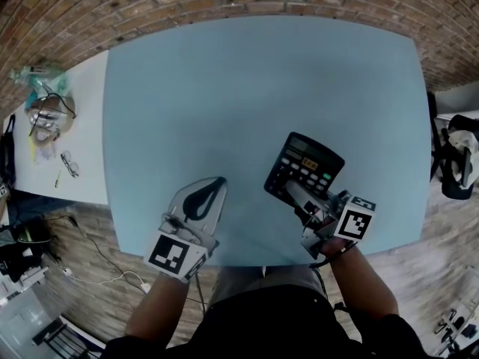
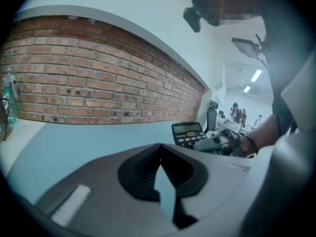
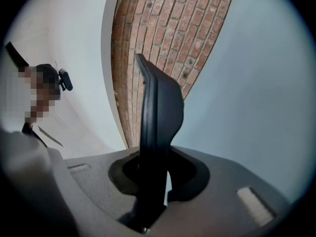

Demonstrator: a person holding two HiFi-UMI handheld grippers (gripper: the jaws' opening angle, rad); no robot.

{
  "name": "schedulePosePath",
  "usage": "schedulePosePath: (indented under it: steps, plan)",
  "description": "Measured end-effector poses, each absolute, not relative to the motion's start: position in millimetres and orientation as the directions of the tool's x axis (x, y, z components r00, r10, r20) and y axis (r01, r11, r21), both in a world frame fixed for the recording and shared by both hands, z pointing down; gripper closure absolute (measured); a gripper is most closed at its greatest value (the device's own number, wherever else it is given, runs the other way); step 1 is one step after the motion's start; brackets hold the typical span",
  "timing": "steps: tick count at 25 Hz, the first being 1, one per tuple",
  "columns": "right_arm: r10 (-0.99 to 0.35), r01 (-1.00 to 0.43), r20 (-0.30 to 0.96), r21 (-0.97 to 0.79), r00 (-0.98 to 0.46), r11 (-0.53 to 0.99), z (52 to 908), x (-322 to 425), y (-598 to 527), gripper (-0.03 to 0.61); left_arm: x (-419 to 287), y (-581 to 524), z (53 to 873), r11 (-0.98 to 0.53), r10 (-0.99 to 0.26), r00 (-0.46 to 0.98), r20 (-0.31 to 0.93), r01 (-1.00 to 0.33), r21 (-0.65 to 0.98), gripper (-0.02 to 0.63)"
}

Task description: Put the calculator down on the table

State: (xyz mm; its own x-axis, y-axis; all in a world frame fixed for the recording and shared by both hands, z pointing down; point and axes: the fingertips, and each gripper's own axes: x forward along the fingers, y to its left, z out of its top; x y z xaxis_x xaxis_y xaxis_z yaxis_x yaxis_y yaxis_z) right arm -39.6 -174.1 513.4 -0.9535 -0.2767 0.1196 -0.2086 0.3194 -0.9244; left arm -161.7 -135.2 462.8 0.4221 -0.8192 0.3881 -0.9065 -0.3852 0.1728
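The right hand-held gripper (image 1: 292,191) clamps its 2 jaws on the black calculator (image 1: 305,163), held tilted over the near right part of the blue counter (image 1: 224,88), while the left hand-held gripper (image 1: 218,181) is closed on nothing.

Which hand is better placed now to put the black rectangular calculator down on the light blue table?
Right. The right tool grips the black rectangular calculator by its near edge, over the light blue table. The left tool is shut, empty, apart from it.
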Motion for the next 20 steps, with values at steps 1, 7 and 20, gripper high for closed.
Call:
schedulePosePath:
  steps: [1, 7, 20]
  plan:
    - [-0.275, -0.207, 0.119, -0.925, -0.954, 0.318, 514, -40, -174, 0.505, -162, -135, 465, -0.382, -0.818, 0.421, 0.392, -0.907, 0.175, 0.611]
    - [-0.269, -0.195, 0.115, -0.936, -0.956, 0.292, 519, -36, -176, 0.505, -160, -137, 472, -0.371, -0.814, 0.412, 0.41, -0.911, 0.179, 0.611]
    - [-0.264, -0.208, 0.136, -0.941, -0.955, 0.266, 537, -31, -172, 0.505, -158, -138, 487, -0.363, -0.805, 0.409, 0.429, -0.912, 0.189, 0.611]
